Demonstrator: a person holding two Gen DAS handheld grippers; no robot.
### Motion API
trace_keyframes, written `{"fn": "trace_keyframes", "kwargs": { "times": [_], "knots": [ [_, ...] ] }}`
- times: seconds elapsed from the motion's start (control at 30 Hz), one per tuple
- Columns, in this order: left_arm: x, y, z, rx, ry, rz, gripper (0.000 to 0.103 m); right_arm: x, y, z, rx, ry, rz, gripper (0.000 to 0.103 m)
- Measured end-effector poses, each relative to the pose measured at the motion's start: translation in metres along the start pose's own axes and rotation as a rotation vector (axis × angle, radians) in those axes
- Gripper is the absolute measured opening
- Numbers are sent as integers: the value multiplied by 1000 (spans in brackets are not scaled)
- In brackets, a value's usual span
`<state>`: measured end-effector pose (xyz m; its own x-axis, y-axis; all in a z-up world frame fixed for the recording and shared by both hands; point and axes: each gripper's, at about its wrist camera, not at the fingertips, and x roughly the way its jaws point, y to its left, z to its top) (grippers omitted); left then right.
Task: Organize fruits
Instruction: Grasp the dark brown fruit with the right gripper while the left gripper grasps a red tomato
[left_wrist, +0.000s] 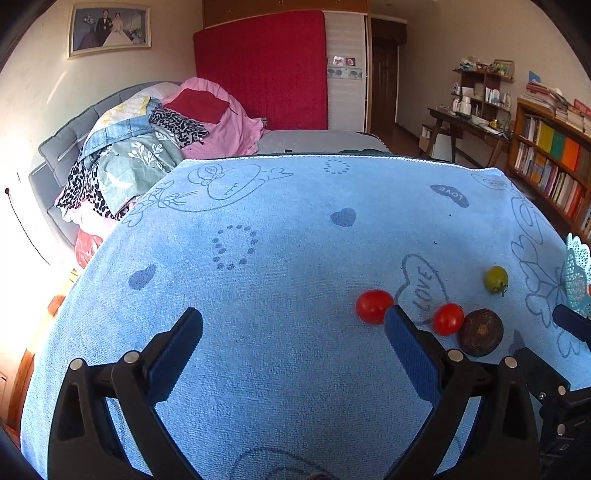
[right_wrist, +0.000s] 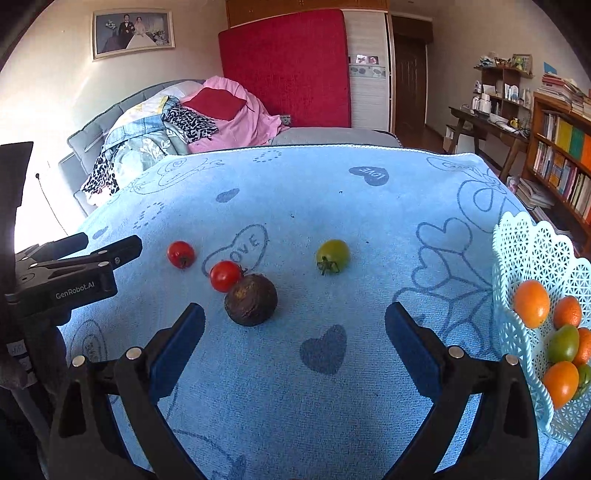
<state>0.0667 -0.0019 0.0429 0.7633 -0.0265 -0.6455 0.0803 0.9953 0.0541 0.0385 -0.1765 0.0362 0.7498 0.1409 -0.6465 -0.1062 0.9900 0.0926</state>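
On the blue towel lie two red cherry tomatoes, a dark brown round fruit touching the second tomato, and a green tomato. A pale blue lattice basket at the right holds several orange and green fruits. My right gripper is open and empty, just in front of the dark fruit. My left gripper is open and empty; the same fruits lie at its right: red tomatoes, dark fruit, green tomato.
The left gripper's body shows at the left of the right wrist view. The basket's edge shows at the far right of the left wrist view. A bed with piled clothes lies behind the towel; a bookshelf stands at the right.
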Motion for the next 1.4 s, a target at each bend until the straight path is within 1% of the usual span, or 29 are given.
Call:
{"fn": "trace_keyframes", "kwargs": {
  "times": [0.07,0.13,0.23,0.33,0.4,0.5,0.57,0.63,0.93,1.17,1.4],
  "knots": [
    [2,-1,-1,11,7,1,98,4,3,0,-17,15,10,93],
    [3,-2,-2,21,14,2,98,9,6,1,-28,36,25,86],
    [4,-3,-3,25,20,0,98,19,7,4,-23,73,51,79],
    [5,-3,-3,25,23,-2,98,26,8,5,-15,96,74,73],
    [5,-2,-2,23,24,-2,98,30,11,6,-23,102,80,72],
    [6,-1,-2,19,28,-4,98,37,15,8,-39,120,91,64],
    [8,-1,-2,19,32,-4,98,41,17,9,-43,130,98,61],
    [9,0,-2,18,35,-4,98,45,18,9,-42,142,109,54],
    [12,-6,-2,36,38,-15,98,49,16,12,-28,148,125,41],
    [17,-12,1,52,45,-39,98,40,9,7,3,137,129,41],
    [27,-29,7,115,57,-45,98,31,-4,2,64,120,135,41]
  ]
}}
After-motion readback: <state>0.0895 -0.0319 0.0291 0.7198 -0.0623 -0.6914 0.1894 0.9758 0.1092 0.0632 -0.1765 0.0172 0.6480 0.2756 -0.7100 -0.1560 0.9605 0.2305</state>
